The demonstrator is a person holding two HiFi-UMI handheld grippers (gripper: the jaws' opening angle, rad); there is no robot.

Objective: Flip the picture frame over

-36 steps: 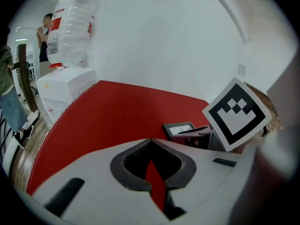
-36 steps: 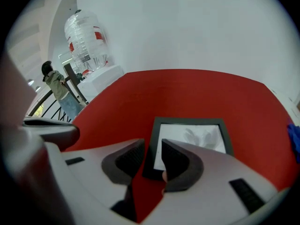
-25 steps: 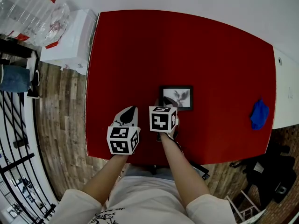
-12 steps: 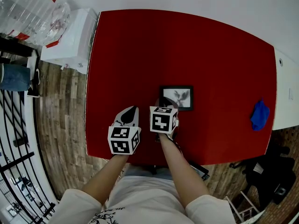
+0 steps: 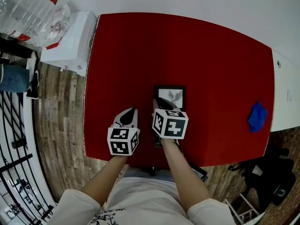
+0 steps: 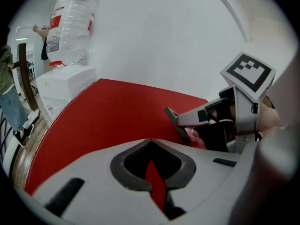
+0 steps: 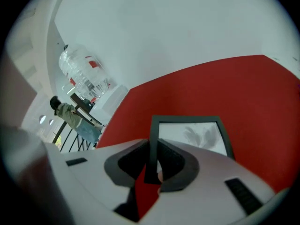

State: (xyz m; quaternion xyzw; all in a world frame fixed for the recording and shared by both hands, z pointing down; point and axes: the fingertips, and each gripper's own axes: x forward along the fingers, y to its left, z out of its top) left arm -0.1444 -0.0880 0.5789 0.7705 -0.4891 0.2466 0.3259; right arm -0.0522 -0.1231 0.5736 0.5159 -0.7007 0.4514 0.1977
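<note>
A black picture frame with a bird print faces up near the middle of the red table. Its left side is tilted up off the cloth. My right gripper has just been closing and is shut on the frame's left edge. In the right gripper view the dark rim runs between the pads, with the print beyond. My left gripper is shut on nothing and rests to the left of the frame, near the table's front. The left gripper view shows the right gripper holding the raised frame edge.
A blue cloth lies by the table's right edge. A white water dispenser with a clear bottle stands off the table's left corner. The table's front edge runs just behind both grippers. A person stands far off.
The right gripper has risen and rolled with the frame's left edge in it, so the frame now tilts and looks narrower. The left gripper has stayed put.
</note>
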